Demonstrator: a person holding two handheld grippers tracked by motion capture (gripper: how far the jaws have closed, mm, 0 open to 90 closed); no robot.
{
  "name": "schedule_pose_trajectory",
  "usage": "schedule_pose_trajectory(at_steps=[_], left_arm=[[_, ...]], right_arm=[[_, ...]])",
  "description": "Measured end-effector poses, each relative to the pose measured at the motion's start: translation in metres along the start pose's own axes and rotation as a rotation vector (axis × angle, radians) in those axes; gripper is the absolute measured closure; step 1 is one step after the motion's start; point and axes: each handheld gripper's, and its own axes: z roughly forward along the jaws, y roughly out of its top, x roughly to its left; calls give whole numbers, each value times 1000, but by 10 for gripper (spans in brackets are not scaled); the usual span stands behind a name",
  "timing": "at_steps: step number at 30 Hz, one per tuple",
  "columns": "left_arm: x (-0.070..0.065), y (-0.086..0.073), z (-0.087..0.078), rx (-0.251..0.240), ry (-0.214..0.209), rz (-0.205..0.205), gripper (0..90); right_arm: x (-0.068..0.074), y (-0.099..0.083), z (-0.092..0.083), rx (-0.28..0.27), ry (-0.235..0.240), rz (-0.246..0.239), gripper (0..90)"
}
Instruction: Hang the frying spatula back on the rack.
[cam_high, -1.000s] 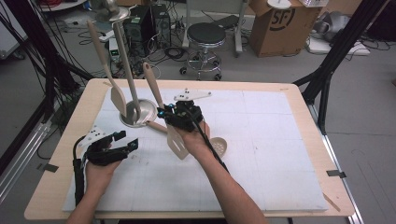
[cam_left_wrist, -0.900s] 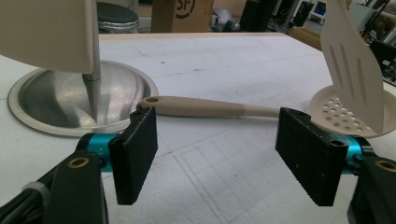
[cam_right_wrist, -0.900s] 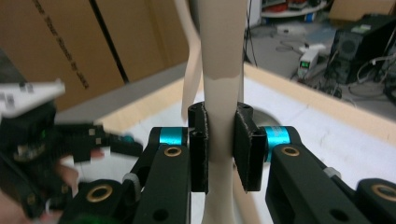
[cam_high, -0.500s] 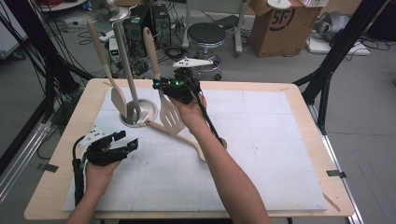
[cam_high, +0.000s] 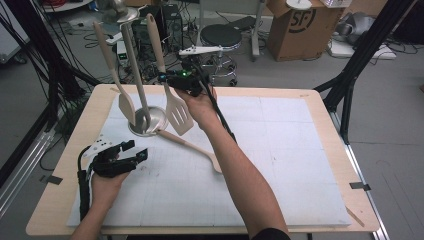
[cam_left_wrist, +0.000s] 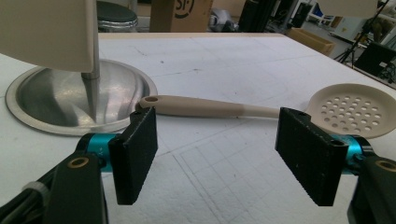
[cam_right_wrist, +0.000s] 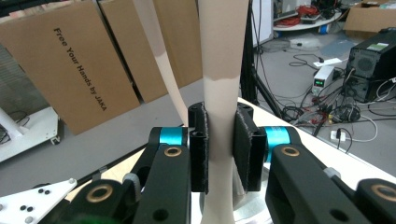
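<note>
My right gripper (cam_high: 172, 82) is shut on the handle of a beige slotted turner (cam_high: 179, 115), which hangs upright in the air just right of the metal stand (cam_high: 146, 124). In the right gripper view the pads (cam_right_wrist: 198, 144) press on both sides of that handle (cam_right_wrist: 222, 70). A beige spatula (cam_high: 114, 75) leans by the stand's pole. A perforated beige skimmer (cam_high: 187, 144) lies on the white mat, its handle end against the stand's base. My left gripper (cam_high: 131, 154) rests open on the mat, and its view shows the skimmer (cam_left_wrist: 224, 108) beyond the spread jaws (cam_left_wrist: 219, 158).
The round steel base (cam_left_wrist: 56, 100) sits close ahead of the left jaws. Behind the table's far edge stand a stool (cam_high: 220, 37), a cardboard box (cam_high: 295, 25) and tangled cables. A black tripod leg (cam_high: 350, 85) rises at the table's right corner.
The right gripper has lifted the turner off the mat, up and toward the table's far edge, so it now hangs upright beside the stand. The left gripper has kept still.
</note>
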Motion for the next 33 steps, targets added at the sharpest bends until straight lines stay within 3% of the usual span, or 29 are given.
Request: schedule_pose_trajectory(at_steps=[6,15,19,25,33], left_arm=[[0,0,0,-3,1,-1,302],[0,0,-1,-3,-2,-2,302],[0,0,-1,-3,1,-2,302],[-1,0,-1,-4,1,-1,302],[0,0,-1,-2,1,-1,302]], right_arm=[[-2,7,7,18,36,14,782],[-1,3,16,53,111,38,781],[10,3,18,82,154,0,781],[12,4,20,69,118,-15,781],[11,10,30,107,137,-8,781]])
